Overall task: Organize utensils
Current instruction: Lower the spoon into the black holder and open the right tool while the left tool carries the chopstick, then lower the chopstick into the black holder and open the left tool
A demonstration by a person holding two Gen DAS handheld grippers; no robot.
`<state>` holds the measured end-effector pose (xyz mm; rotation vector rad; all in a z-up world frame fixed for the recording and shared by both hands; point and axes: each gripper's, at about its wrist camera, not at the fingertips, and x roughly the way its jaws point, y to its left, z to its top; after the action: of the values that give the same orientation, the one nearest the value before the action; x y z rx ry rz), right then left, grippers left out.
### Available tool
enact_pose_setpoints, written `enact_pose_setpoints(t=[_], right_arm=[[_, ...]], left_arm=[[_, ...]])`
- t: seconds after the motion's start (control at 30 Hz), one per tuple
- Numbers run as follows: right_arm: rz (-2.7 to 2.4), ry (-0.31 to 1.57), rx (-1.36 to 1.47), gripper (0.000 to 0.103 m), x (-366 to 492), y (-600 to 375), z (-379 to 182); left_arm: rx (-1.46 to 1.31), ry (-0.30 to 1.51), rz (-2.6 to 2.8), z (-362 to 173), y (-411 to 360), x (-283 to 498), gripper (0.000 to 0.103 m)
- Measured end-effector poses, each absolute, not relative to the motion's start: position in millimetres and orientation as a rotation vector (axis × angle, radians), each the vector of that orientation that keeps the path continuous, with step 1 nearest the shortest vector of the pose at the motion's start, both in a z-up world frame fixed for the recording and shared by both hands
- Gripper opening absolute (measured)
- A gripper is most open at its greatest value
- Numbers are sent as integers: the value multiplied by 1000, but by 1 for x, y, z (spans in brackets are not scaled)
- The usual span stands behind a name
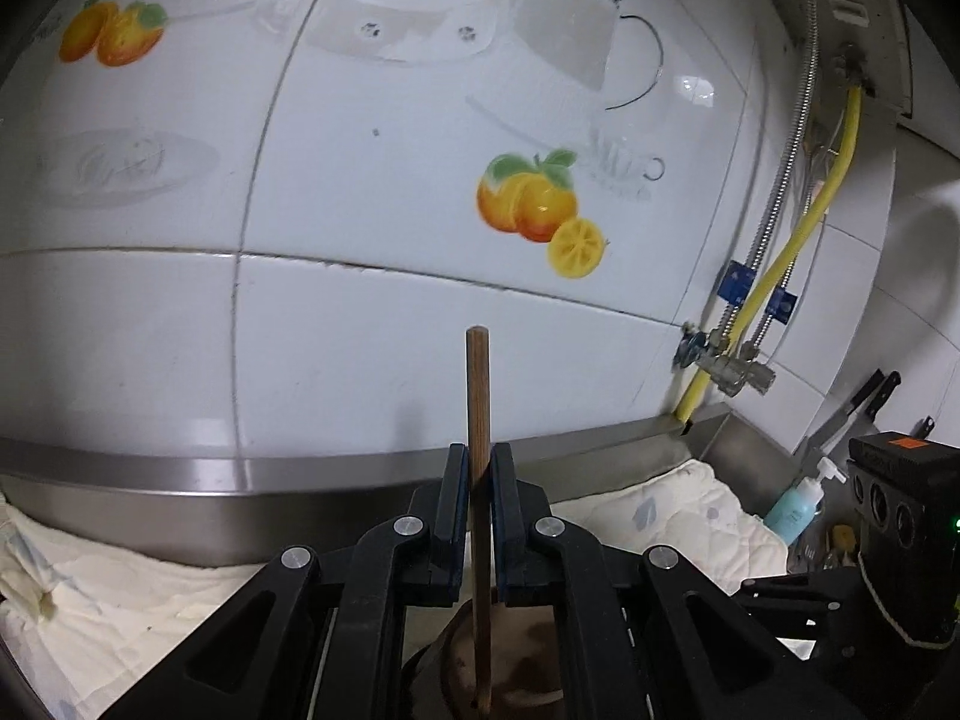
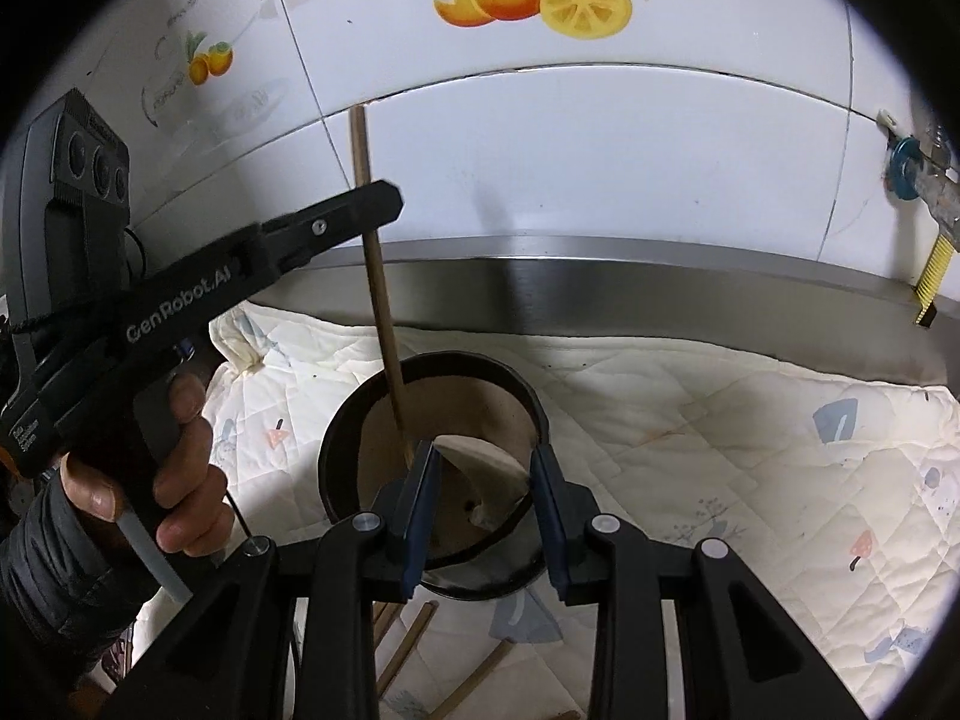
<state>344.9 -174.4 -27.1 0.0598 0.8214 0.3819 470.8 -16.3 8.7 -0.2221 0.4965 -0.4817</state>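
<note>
The left gripper [image 2: 384, 204] is clamped on a wooden chopstick [image 2: 378, 294] near its upper end, holding it upright — its lower tip already inside the dark round holder [image 2: 342, 438] below the fingers, probably so it can drop in. To the right, the right gripper [image 2: 483, 504] appears to grip the holder's near rim, likely steadying it. More chopsticks [image 2: 414, 642] lie on the quilted cloth [image 2: 720, 420] beneath its fingers.

A white tiled wall [image 1: 372, 312] with orange decals [image 1: 531, 204], a yellow hose [image 1: 822, 204], a quilted cloth [image 2: 720, 420].
</note>
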Motion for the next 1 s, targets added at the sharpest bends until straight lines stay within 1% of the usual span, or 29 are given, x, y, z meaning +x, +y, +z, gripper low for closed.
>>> enact_pose_setpoints(t=[0.13,0.2,0.67,1.0], right_arm=[[382,822,68,38,347,-176,-27],[381,816,70,45,346,-177,-27],[362,776,68,45,305,-199,-5],[317,858,103,45,256,-235,-32]], left_arm=[[-240,535,-477,9,-12,469,8],[-231,547,-474,11,-12,468,8],[-167,629,-465,38,-10,436,9],[-146,640,-448,54,-4,381,9]])
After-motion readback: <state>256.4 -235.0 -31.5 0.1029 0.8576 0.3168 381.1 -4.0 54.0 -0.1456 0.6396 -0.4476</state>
